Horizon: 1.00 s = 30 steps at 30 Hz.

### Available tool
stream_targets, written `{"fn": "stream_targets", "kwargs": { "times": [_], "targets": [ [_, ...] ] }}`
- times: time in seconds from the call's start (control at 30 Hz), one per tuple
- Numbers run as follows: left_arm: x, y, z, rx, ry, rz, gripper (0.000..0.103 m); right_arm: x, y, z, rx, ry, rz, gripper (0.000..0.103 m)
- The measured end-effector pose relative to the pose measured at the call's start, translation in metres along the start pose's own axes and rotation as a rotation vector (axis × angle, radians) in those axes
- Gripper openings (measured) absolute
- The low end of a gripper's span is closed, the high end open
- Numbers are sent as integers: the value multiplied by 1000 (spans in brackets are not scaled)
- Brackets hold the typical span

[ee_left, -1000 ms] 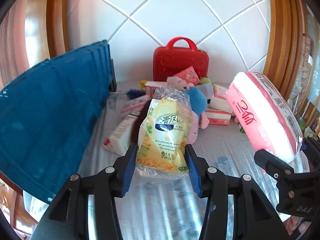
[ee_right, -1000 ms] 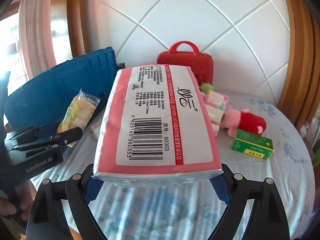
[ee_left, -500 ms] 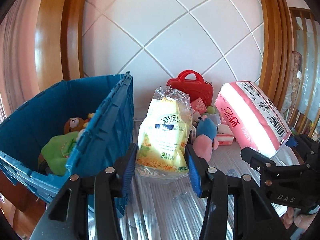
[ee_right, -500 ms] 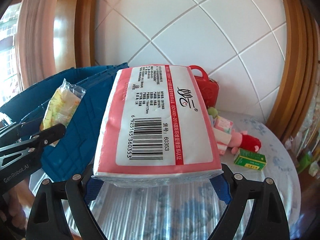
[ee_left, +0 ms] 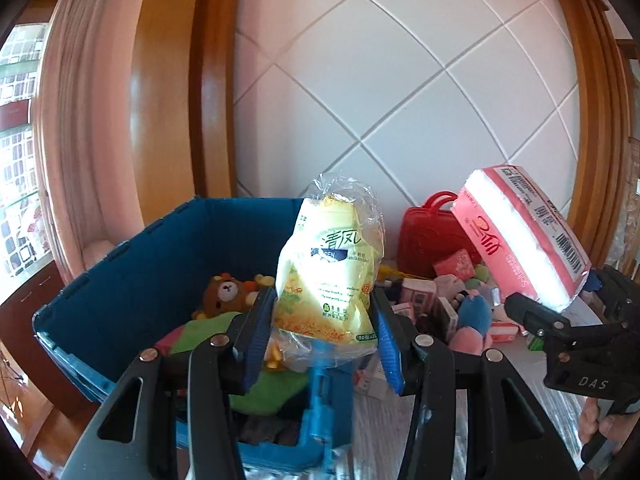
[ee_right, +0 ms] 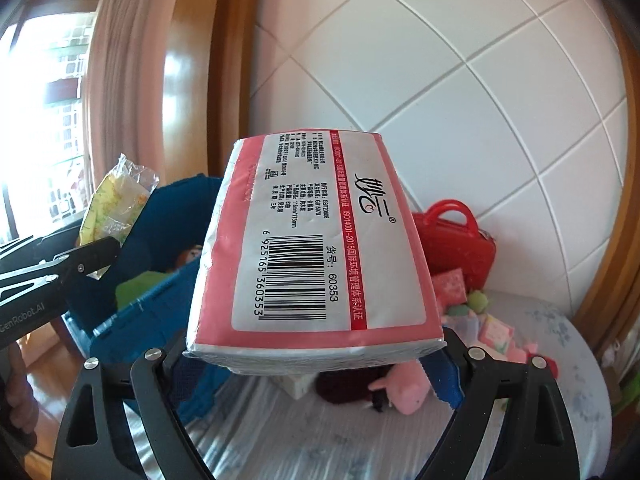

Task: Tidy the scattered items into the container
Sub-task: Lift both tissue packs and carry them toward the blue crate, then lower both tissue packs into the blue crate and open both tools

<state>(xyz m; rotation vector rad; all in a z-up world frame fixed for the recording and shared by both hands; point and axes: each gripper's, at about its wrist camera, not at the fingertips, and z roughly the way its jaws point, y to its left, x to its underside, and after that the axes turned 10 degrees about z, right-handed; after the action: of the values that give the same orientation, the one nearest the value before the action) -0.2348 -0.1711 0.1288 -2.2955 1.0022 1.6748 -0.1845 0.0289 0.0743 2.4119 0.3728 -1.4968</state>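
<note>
My left gripper (ee_left: 324,344) is shut on a yellow tissue packet (ee_left: 328,276) and holds it high above the near right corner of the blue crate (ee_left: 132,264). The crate holds a brown teddy bear (ee_left: 226,294) and green cloth (ee_left: 208,326). My right gripper (ee_right: 312,364) is shut on a large pink tissue pack (ee_right: 316,248), held in the air right of the crate (ee_right: 160,312). The pink pack also shows in the left wrist view (ee_left: 520,240), and the yellow packet in the right wrist view (ee_right: 114,204).
A red toy case (ee_left: 430,236) stands against the tiled wall. Small boxes, a pink and blue plush (ee_left: 470,320) and a pink pig plush (ee_right: 404,384) lie scattered on the table (ee_right: 560,400). A wooden frame rises behind the crate.
Both grippers rose and swung left with their packs. The crate's inside has come into full view, and the yellow packet now hangs over its corner.
</note>
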Motion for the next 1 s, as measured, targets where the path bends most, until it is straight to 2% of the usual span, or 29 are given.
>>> {"fn": "stream_targets", "kwargs": {
  "times": [0.1,0.27,0.4,0.5,0.6,0.67,0.8,1.0],
  "targets": [
    [-10,48,12,-58,41,-12,47,-23,30,15,-50,0,-1,91],
    [-22,122,43,-102,130,26,47,-57,98,45,-99,25,12,91],
    [-25,170,76,-71,212,53,47,-81,152,74,-118,68,23,91],
    [-23,194,117,-4,302,55,47,-94,185,105,-120,129,51,91],
    [-14,203,165,92,436,38,47,-95,210,143,-84,212,68,91],
    [-13,207,189,110,533,12,47,-90,221,170,-39,266,79,91],
    [-2,214,233,150,636,-10,47,-75,228,221,75,369,73,91],
    [26,213,267,160,773,0,47,-37,223,276,197,527,23,91]
  ]
}}
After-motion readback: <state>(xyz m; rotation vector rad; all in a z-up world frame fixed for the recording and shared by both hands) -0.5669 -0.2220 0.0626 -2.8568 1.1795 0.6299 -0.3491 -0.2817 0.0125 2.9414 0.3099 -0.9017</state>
